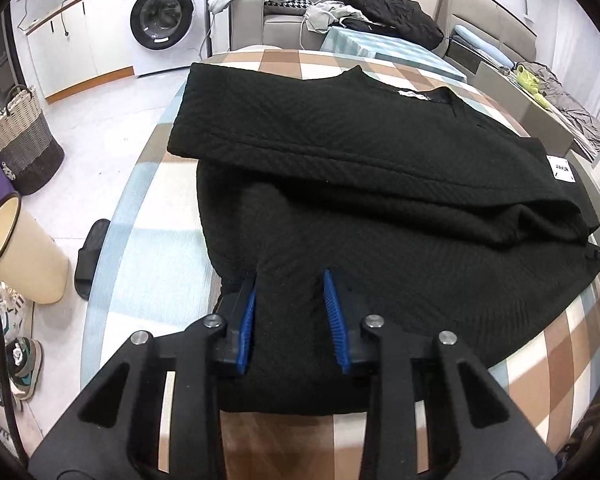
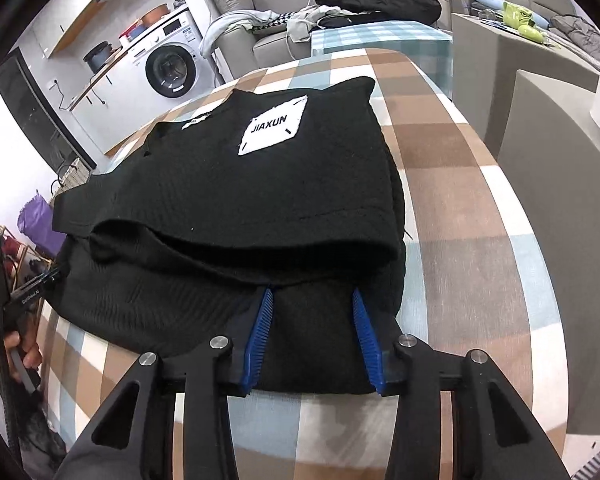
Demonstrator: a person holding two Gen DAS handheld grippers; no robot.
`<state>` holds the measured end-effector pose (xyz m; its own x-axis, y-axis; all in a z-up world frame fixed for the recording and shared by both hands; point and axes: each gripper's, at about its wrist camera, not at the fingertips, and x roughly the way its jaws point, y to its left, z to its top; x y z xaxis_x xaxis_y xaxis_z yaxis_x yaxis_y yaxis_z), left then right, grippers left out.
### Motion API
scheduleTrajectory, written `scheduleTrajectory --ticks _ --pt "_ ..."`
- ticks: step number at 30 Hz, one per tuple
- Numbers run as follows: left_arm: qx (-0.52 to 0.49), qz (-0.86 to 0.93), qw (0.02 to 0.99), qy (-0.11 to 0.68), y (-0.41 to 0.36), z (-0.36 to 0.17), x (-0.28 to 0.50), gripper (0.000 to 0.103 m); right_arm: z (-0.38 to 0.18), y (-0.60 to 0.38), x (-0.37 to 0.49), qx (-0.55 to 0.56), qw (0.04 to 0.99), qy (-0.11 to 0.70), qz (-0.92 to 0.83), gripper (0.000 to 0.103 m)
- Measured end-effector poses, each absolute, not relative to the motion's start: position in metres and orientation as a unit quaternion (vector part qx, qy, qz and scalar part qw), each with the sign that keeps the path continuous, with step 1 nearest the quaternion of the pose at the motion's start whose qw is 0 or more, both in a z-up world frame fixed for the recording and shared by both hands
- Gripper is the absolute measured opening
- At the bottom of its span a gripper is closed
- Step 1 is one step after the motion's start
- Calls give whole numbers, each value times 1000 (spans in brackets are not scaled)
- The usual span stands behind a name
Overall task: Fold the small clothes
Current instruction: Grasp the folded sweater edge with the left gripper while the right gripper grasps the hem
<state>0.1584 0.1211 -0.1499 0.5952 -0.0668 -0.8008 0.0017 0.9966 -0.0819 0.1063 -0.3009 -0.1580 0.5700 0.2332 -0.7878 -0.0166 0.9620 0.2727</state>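
Note:
A black textured shirt (image 1: 340,152) lies on the checked tablecloth (image 1: 148,256), its upper part folded over the lower. It also shows in the right wrist view (image 2: 220,184) with a white JIAXUN patch (image 2: 274,126). My left gripper (image 1: 292,280) is open, its blue pads (image 1: 249,320) astride a bunched ridge of the shirt's near edge. My right gripper (image 2: 312,292) is open too, its blue pads (image 2: 260,332) either side of the shirt's near right corner, tips under the folded layer. The left gripper's tip shows at the left in the right wrist view (image 2: 40,280).
Table edge falls off left to the floor, with a woven basket (image 1: 20,140), cream bin (image 1: 20,248), slipper (image 1: 92,256) and shoes. A washing machine (image 1: 164,20) and sofa with clothes (image 1: 388,4) stand behind. Grey furniture (image 2: 560,184) sits right of the table.

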Motion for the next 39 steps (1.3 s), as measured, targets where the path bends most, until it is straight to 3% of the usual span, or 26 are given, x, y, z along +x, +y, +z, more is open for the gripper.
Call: scheduleTrajectory --ticks 11,15,16,18,29,39 --pt "-65 -11 888 456 136 -144 102 32 -159 -303 50 137 867 471 89 42" --pt "-112 -11 887 448 154 -135 102 47 -155 -311 47 169 873 448 89 43" --pt "-126 -6 889 441 161 -131 102 53 -154 -314 49 181 874 442 91 46" --pt "-146 0 893 426 173 -123 106 57 -153 -322 52 206 873 432 95 53" --pt "-181 3 893 412 203 -108 150 58 -141 -355 64 280 871 390 108 64" --pt "-175 18 887 426 197 -122 184 58 -139 -340 86 256 869 400 137 62"
